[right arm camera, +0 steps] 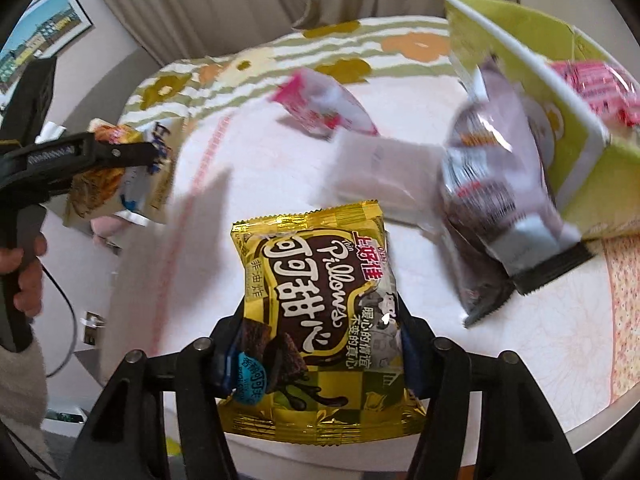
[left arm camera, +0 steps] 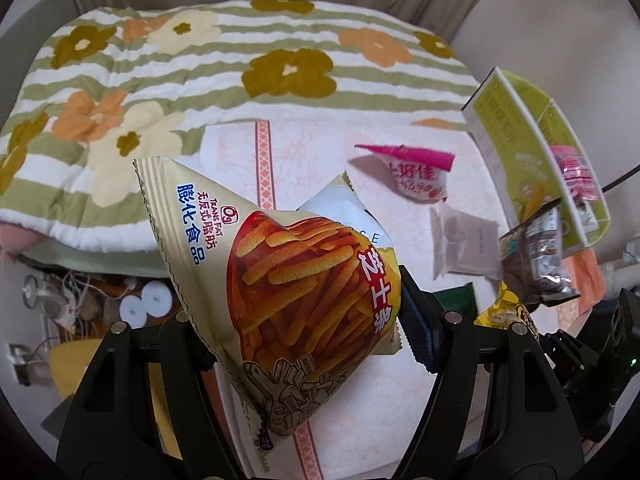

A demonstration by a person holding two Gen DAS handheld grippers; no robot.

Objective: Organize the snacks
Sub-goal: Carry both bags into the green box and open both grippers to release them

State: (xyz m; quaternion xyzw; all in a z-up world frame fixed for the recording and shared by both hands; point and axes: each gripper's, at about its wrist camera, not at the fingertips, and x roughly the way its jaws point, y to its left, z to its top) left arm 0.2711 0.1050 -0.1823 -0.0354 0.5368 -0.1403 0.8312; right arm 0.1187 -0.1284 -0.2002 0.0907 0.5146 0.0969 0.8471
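Left gripper point(left arm camera: 296, 320): its two black fingers pinch a beige bag of cheese sticks point(left arm camera: 280, 280), with one finger on each side of the bag. The bag is up in the air, tipped on its corner.

Right gripper point(right arm camera: 316, 344): its fingers squeeze a gold bag of cocoa pillows point(right arm camera: 320, 320) around its lower half. This bag also looks lifted off the table.

Why held this way: I think each gripper took one bag so that two snacks can be carried at one time. The sides are pinched because puffy bags squash there and do not slip.

Where the snacks go: most likely into the green box point(right arm camera: 560, 92) at the right edge of the table. A pink packet point(right arm camera: 592, 80) already lies in it.

Still waiting: a pink and white packet point(left arm camera: 412, 176), a pale flat packet point(left arm camera: 460, 240) and a dark shiny bag point(right arm camera: 492, 184) that leans on the box. They lie on the round table point(right arm camera: 520, 360), which has a light flowery cloth.

Only the left view shows: a white packet just behind the cheese sticks, and a floor full of small things beside the flowered blanket point(left arm camera: 200, 60).

Only the right view shows: the person's hand point(right arm camera: 24, 276) on the left gripper's handle, and the gold bag whole. It is blurred at its right side.
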